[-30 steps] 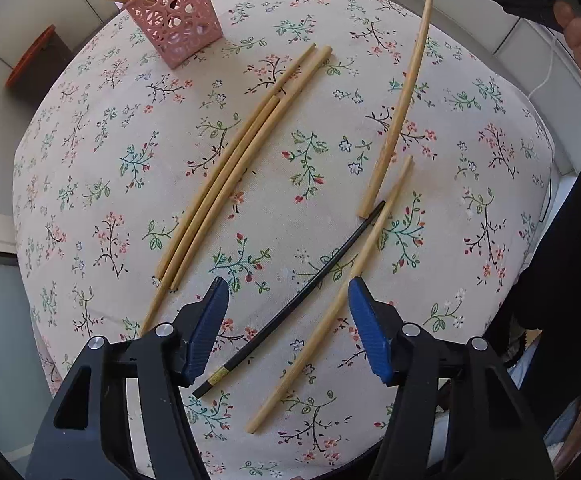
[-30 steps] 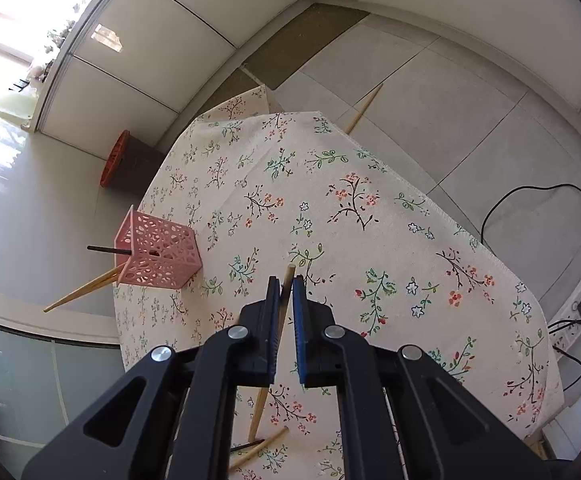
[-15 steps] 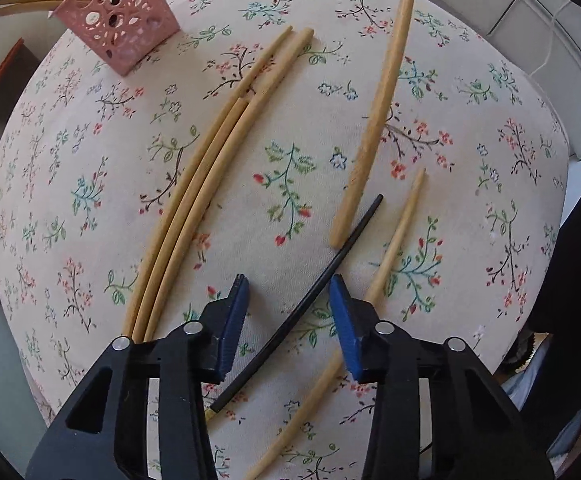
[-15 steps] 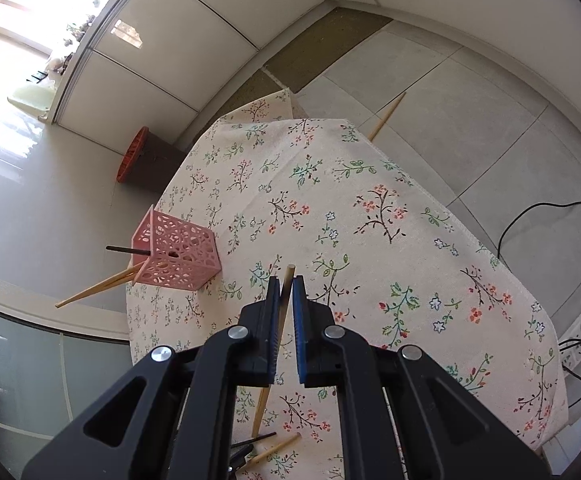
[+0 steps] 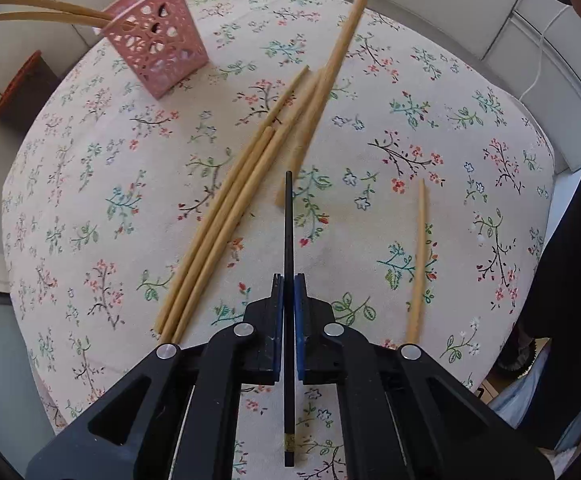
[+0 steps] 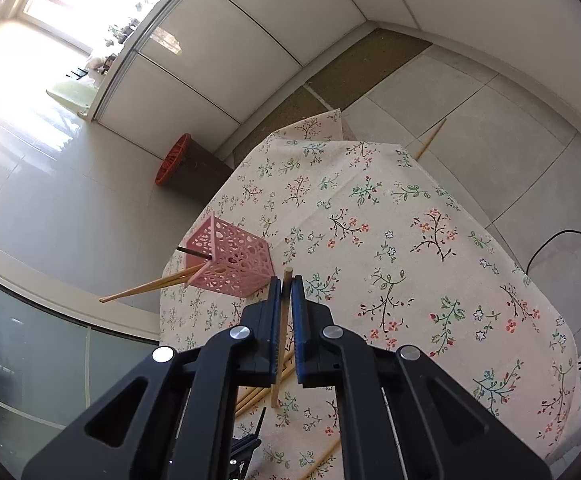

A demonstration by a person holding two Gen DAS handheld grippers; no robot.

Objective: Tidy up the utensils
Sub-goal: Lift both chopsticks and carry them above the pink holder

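My left gripper (image 5: 288, 284) is shut on a black chopstick (image 5: 288, 220) that points forward over the floral tablecloth (image 5: 90, 208). My right gripper (image 6: 285, 290) is shut on a wooden chopstick (image 6: 281, 340), held up above the table; it also shows in the left wrist view (image 5: 342, 48), slanting down from the top. A pink perforated holder (image 5: 158, 40) stands at the far left with two wooden chopsticks and a black one in it; it also shows in the right wrist view (image 6: 230, 260). A bundle of several wooden chopsticks (image 5: 226, 220) lies on the cloth. A single wooden chopstick (image 5: 418, 256) lies at the right.
A brown bin with an orange rim (image 6: 186, 168) stands on the floor beyond the table. One chopstick (image 6: 430, 140) lies on the floor tiles. Cables (image 6: 554, 244) and a power strip lie on the floor at the right. The person's dark clothing (image 5: 570, 280) is at the right edge.
My left gripper moved forward and closed on the black chopstick, which now lies straight along the fingers. My right gripper carried its wooden chopstick nearer to the pink holder.
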